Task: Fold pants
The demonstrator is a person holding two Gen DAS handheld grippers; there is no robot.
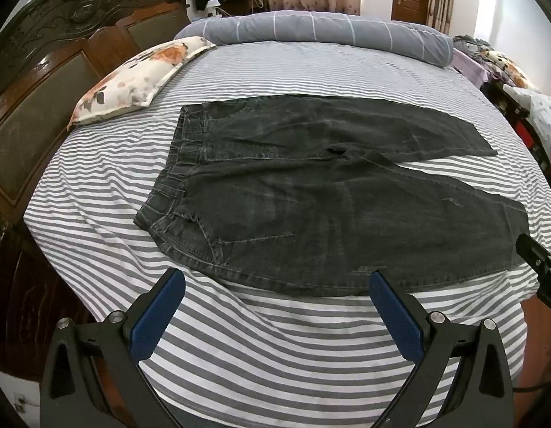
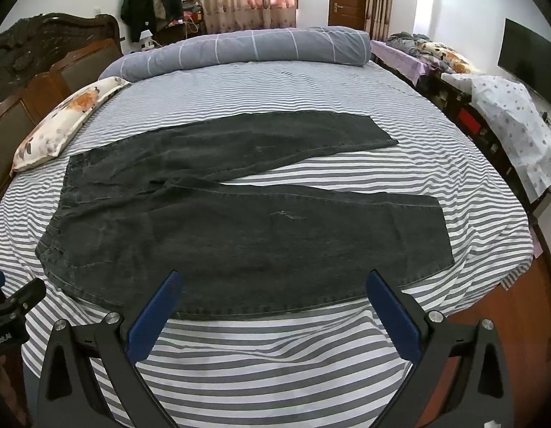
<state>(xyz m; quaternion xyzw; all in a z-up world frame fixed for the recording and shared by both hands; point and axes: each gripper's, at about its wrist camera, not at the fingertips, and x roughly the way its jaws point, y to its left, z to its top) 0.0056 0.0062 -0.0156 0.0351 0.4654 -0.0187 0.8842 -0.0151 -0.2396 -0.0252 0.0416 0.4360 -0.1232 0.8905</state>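
Dark grey jeans [image 1: 311, 207] lie flat and unfolded on the striped bed, waistband to the left, both legs spread to the right. They also show in the right wrist view [image 2: 239, 235]. My left gripper [image 1: 277, 281] is open and empty, above the bed's near edge, just short of the jeans' near hem side by the waist. My right gripper [image 2: 273, 281] is open and empty, over the near edge of the near leg. The right gripper's tip shows at the right edge of the left wrist view [image 1: 536, 253].
The grey-and-white striped sheet [image 1: 275, 349] covers the bed. A floral pillow [image 1: 132, 78] lies at the left by the dark wooden headboard [image 1: 43, 82]. A rolled grey duvet [image 1: 329, 32] lies along the far side. A low side bench with cloths [image 2: 489, 114] stands to the right.
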